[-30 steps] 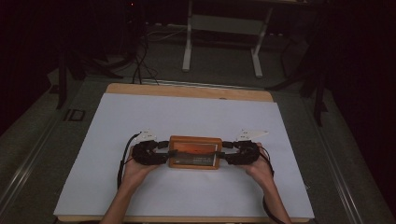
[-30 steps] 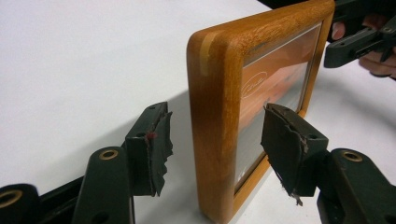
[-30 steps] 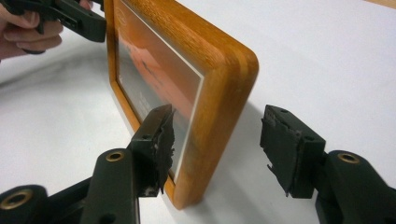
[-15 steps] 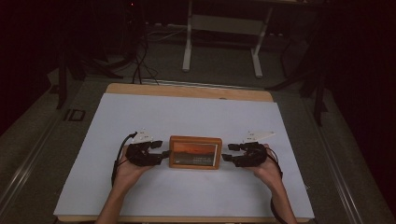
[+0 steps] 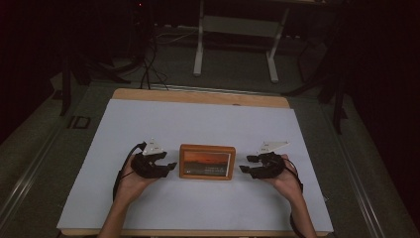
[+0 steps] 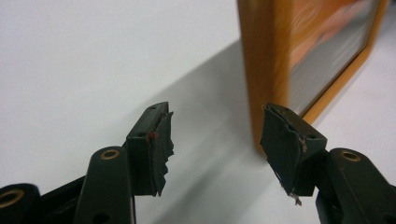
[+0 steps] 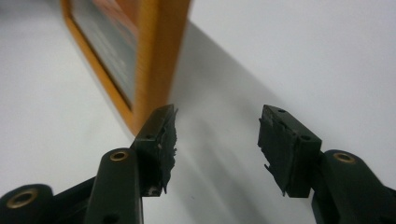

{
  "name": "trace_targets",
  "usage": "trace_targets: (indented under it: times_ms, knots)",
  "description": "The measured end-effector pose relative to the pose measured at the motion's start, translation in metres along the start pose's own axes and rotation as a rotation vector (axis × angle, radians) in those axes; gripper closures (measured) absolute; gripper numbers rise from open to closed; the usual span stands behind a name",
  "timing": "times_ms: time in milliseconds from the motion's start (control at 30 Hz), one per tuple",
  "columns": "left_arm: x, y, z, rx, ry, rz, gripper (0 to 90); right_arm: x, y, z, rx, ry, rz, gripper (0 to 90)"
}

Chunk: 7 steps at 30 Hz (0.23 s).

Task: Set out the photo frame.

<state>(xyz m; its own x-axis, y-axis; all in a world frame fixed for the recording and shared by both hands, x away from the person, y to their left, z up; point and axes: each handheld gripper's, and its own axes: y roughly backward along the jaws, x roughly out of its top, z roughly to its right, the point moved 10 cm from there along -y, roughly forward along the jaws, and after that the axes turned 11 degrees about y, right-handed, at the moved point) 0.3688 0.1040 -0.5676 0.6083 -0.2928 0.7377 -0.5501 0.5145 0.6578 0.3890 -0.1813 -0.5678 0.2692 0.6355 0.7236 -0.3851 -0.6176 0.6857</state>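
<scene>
A small wooden picture frame [image 5: 207, 161] with an orange sunset photo stands upright near the middle of the white table top [image 5: 198, 124]. My left gripper [image 5: 171, 166] is just left of it, jaws open and empty, a short gap from the frame's left edge. In the left gripper view the frame's side [image 6: 264, 60] rises beyond my open left gripper [image 6: 215, 135]. My right gripper [image 5: 243, 163] sits to the right of the frame, open and empty, a little apart from it. The right gripper view has the frame's edge [image 7: 159, 51] beyond my open right gripper [image 7: 217, 135].
The table's wooden rim [image 5: 198, 95] runs along the far side. Beyond it on the dark floor stand a white metal stand [image 5: 237, 39] and black cables [image 5: 146, 64]. Bare white surface lies around the frame on every side.
Both grippers have let go of the frame's ends and drawn outward, away from it. The frame has come from leaning to standing upright on the table.
</scene>
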Motion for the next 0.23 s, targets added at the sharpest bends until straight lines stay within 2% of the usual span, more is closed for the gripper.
trace_targets:
  times_ms: [100, 167, 200, 233]
  knots:
    - [-0.005, -0.003, -0.004, 0.019, -0.006, -0.026, 42.7, -0.005, -0.001, 0.003, -0.014, -0.007, -0.021, 45.5]
    - [-0.008, -0.006, -0.009, 0.053, -0.018, -0.045, 42.6, -0.015, -0.004, 0.01, -0.05, -0.013, -0.071, 45.5]
    - [-0.01, -0.007, -0.011, 0.075, -0.025, -0.051, 42.7, -0.016, -0.004, 0.011, -0.052, -0.013, -0.072, 45.5]
    - [-0.01, -0.007, -0.011, 0.075, -0.025, -0.051, 42.6, -0.017, -0.004, 0.013, -0.056, -0.018, -0.075, 45.5]
